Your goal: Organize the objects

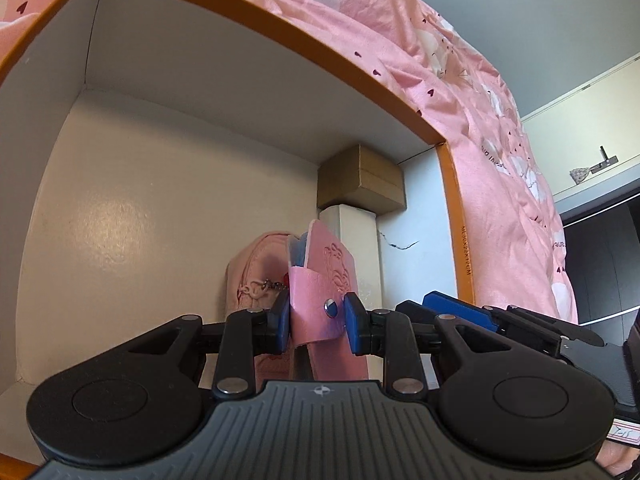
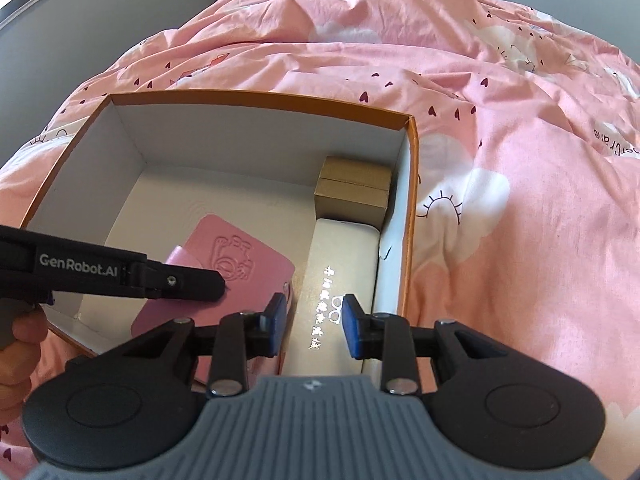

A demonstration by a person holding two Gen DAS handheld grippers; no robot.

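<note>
Inside the orange-rimmed cardboard box on the pink bedspread, the left gripper pinches a pink snap-button card holder just left of a white glasses case and a brown carton, while the right gripper hovers spread above the case.

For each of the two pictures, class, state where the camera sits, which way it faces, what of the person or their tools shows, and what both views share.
Left wrist: on the left gripper, low inside the orange-rimmed cardboard box, facing its far corner; its fingers clamp the pink snap-button card holder.
Right wrist: on the right gripper, above the box, looking down; fingers open over the white rectangular case; the person's left hand shows.
Shared: box, card holder, white case, small brown carton.
</note>
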